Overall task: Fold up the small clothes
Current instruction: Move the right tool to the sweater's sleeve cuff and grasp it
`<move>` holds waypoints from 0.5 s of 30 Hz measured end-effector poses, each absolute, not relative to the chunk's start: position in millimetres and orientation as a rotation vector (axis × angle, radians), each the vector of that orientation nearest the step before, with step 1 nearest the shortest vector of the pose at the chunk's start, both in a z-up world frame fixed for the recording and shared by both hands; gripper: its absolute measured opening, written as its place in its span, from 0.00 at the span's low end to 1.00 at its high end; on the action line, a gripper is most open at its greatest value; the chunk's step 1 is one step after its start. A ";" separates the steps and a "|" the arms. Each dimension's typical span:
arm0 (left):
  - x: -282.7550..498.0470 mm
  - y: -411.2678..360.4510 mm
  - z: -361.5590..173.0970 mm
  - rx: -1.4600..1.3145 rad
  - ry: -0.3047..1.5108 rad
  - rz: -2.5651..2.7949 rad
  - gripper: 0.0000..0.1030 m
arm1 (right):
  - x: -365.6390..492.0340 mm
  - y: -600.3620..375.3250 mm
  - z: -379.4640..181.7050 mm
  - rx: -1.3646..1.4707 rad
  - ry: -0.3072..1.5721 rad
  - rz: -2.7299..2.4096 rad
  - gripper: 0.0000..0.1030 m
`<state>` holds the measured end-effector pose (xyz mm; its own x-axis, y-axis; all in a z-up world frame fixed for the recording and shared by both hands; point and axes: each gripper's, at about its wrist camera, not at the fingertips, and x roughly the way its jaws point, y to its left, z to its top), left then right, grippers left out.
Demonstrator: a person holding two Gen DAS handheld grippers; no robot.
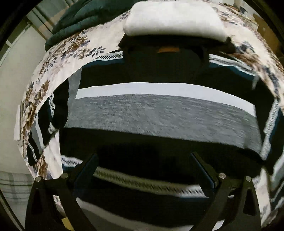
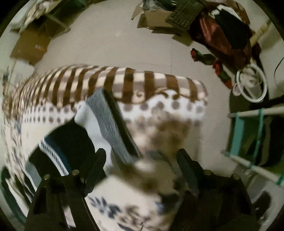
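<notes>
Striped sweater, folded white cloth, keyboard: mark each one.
Striped sweater point(image 1: 159, 113), left wrist view, on its grey band.
Folded white cloth point(image 1: 174, 19), left wrist view, on its top face.
Keyboard point(image 2: 184, 12), right wrist view, on its keys.

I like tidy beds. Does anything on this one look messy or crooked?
Mostly tidy. The striped sweater lies flat, but its sleeve hangs over the edge of the flowered sheet. The white folded cloth sits neatly on a dark one.

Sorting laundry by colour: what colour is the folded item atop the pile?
White folded item, clearest in the left wrist view.
</notes>
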<state>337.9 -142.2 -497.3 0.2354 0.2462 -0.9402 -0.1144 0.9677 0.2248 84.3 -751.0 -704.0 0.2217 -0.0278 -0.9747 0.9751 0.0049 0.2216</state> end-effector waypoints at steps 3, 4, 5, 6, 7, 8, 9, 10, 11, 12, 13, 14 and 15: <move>350.0 -128.2 -504.3 0.102 1.293 0.277 1.00 | 98.4 -755.2 -707.7 1.217 0.984 -1.086 0.72; 353.6 -122.2 -505.8 0.094 1.291 0.285 1.00 | 104.7 -755.4 -706.7 1.187 0.980 -1.094 0.57; 355.4 -117.7 -506.4 0.087 1.289 0.291 1.00 | 112.2 -756.3 -706.4 1.155 0.986 -1.097 0.37; 356.8 -112.6 -506.4 0.079 1.285 0.298 1.00 | 118.1 -756.3 -706.3 1.142 0.992 -1.088 0.28; 357.6 -107.3 -506.5 0.072 1.280 0.303 1.00 | 122.0 -753.1 -703.7 1.134 0.998 -1.079 0.09; 357.7 -103.1 -506.9 0.069 1.280 0.305 1.00 | 127.2 -751.8 -700.3 1.115 1.005 -1.075 0.05; 357.9 -98.8 -507.0 0.064 1.282 0.308 1.00 | 131.9 -750.3 -694.5 1.095 1.003 -1.062 0.05; 357.5 -93.6 -506.4 0.058 1.282 0.310 1.00 | 138.1 -749.1 -684.3 1.066 0.997 -1.045 0.04; 356.6 -89.0 -505.2 0.051 1.281 0.311 1.00 | 142.2 -748.2 -675.1 1.052 0.987 -1.033 0.04; 355.5 -83.8 -503.5 0.043 1.279 0.311 1.00 | 146.2 -745.5 -664.1 1.043 0.975 -1.019 0.04; 354.5 -78.3 -502.0 0.035 1.276 0.311 1.00 | 151.4 -741.2 -650.3 1.039 0.961 -0.997 0.04; 352.9 -72.7 -500.2 0.028 1.272 0.312 1.00 | 158.9 -733.5 -632.3 1.037 0.941 -0.961 0.04; 351.2 -66.3 -498.6 0.021 1.271 0.313 1.00 | 168.0 -725.2 -616.9 1.029 0.928 -0.928 0.04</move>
<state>351.2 -66.3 -498.6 0.2587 0.2422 -0.9351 -0.2191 0.9575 0.1874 168.0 -725.2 -616.9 0.3208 -0.1769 -0.9305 0.9303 0.2433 0.2744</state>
